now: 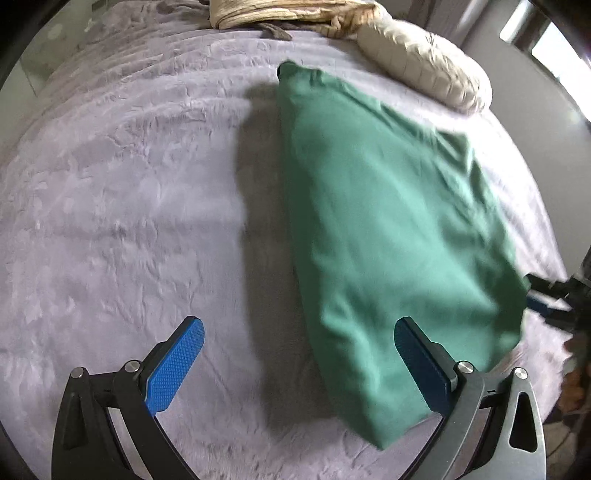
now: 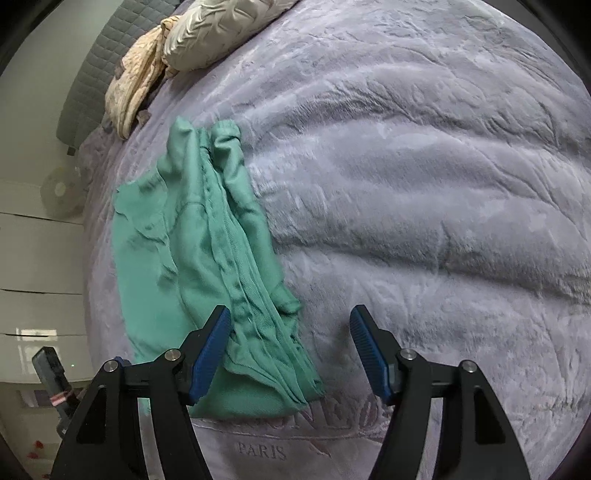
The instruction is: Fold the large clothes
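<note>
A green garment (image 1: 388, 229) lies folded lengthwise into a long strip on the lilac plush bedspread (image 1: 129, 184). My left gripper (image 1: 299, 354) is open and empty, hovering above the bed with the garment's near end by its right finger. In the right wrist view the same garment (image 2: 207, 258) shows bunched folds along its right edge. My right gripper (image 2: 291, 350) is open, its left finger over the garment's near end, holding nothing. The right gripper also shows in the left wrist view (image 1: 546, 302) at the garment's right edge.
A cream quilted pillow (image 1: 424, 70) and a crumpled beige cloth (image 1: 288, 14) lie at the head of the bed. In the right wrist view they sit top left (image 2: 207, 40). White drawers (image 2: 37, 258) stand beside the bed on the left. The bedspread (image 2: 424, 184) stretches wide to the right.
</note>
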Motion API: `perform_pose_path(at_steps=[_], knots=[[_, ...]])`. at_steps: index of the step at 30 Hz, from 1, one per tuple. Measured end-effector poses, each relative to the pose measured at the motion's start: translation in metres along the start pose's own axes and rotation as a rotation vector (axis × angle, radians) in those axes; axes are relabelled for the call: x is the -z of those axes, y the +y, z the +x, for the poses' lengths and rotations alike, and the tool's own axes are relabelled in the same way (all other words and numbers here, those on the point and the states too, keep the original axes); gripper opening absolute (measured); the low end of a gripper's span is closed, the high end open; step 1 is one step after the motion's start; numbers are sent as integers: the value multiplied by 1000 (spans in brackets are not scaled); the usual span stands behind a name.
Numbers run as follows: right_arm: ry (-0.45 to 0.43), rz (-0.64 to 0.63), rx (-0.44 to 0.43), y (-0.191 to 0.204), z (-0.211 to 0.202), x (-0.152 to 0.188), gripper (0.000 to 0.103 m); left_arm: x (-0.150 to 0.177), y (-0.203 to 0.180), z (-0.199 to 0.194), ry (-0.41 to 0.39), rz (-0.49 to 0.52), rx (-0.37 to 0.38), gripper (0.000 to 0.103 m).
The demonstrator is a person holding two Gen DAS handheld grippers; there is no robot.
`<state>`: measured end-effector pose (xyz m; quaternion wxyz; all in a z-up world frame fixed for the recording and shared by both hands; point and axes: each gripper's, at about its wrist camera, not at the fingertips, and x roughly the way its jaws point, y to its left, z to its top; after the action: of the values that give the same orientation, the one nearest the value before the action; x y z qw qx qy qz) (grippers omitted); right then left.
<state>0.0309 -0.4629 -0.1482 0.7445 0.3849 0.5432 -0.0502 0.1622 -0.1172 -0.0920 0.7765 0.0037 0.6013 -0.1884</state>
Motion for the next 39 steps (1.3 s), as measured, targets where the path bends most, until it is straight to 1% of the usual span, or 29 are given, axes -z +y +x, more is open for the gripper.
perform_pose_path(at_steps=[2, 4, 7, 9, 13, 17, 22, 25, 27, 28, 31, 36, 38, 39], knots=[[-4, 2, -30, 2, 1, -5, 71, -10, 5, 4, 10, -15, 25, 103], [-2, 5, -84, 5, 4, -14, 71, -15, 7, 10, 27, -11, 51, 103], [26, -18, -150, 13, 14, -29, 72, -24, 10, 23, 55, -14, 107, 103], [44, -38, -161, 18, 24, -38, 73, -26, 11, 32, 74, -40, 148, 103], [82, -70, -176, 24, 44, -52, 73, -21, 6, 43, 93, -44, 187, 103], [117, -59, -234, 27, 64, -66, 73, -22, -1, 57, 121, -35, 215, 103], [158, -54, -297, 32, 87, -80, 74, -27, -5, 72, 144, -62, 279, 103], [181, -81, -311, 45, 98, -87, 75, -28, -10, 76, 147, -56, 284, 103], [191, -128, -347, 58, 100, -88, 75, -29, -16, 79, 147, -39, 284, 103], [195, -174, -357, 70, 101, -87, 75, -30, -20, 81, 147, -29, 283, 103], [204, -253, -331, 86, 110, -86, 75, -29, -28, 88, 149, -9, 258, 103], [253, -218, -320, 82, 134, -91, 74, -31, -29, 89, 158, -8, 260, 102], [248, -217, -299, 86, 138, -92, 60, -28, -32, 83, 133, 7, 241, 88], [244, -222, -289, 87, 138, -91, 45, -30, -37, 80, 116, 23, 231, 83]])
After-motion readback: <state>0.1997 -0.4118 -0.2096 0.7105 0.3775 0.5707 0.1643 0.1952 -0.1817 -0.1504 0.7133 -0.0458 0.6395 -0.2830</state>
